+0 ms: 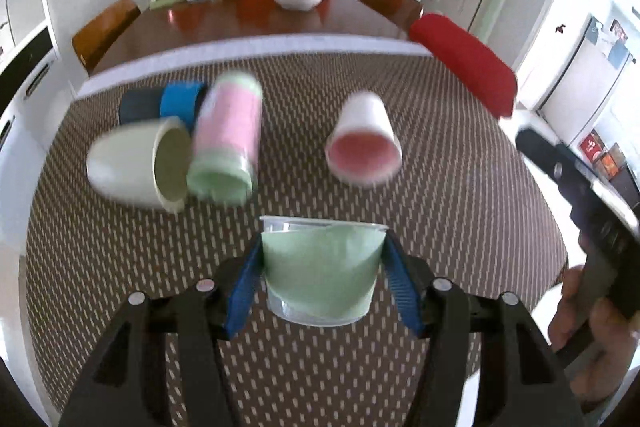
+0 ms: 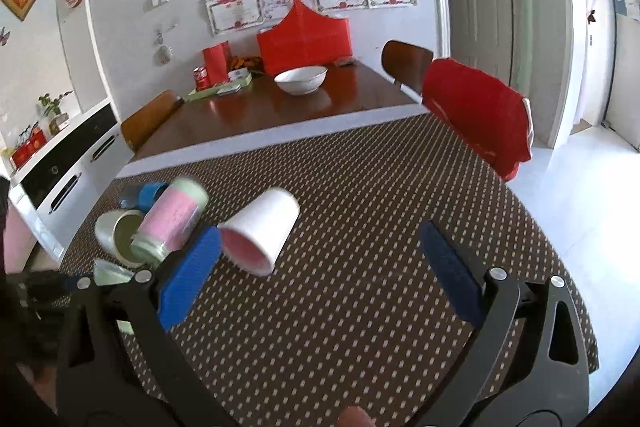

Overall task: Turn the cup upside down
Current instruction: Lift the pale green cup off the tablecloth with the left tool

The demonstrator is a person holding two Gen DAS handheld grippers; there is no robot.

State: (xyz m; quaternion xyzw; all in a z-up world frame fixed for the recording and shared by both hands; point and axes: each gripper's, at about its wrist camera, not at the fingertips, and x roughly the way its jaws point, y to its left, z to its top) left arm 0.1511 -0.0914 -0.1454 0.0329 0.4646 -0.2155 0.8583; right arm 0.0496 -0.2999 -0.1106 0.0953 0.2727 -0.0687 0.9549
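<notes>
Left wrist view showed us mid-carry: the left gripper (image 1: 323, 269) had its jaws clamped on the clear plastic cup w/ green liner (image 1: 322, 267), one blue pad on each side wall, rim facing away from the camera toward the far side, base nearest us. We judged the cup was held off the patterned counter (image 1: 460, 207), tho contact at the base was hard to rule out. So the grasp step looked done & the flip itself was what we had in hand.

Beyond it lay three more on their sides: a white cup w/ pink inside (image 1: 363, 143) to the right, a pink-and-green cup (image 1: 228, 143) touching a cream cup (image 1: 138, 163) to the left. Blue tape rolls (image 1: 182, 101) sat behind those.

Right wrist view had the right gripper (image 2: 320, 267) w/ jaws wide apart, holding nothing, hovering above the counter near the white cup's mouth.

Next move, as we read it: roll the left wrist so the rim pointed down, lower onto bare counter in front of the lying cups, then release. Thin plastic probably flexes, so a light squeeze seemed wise.
</notes>
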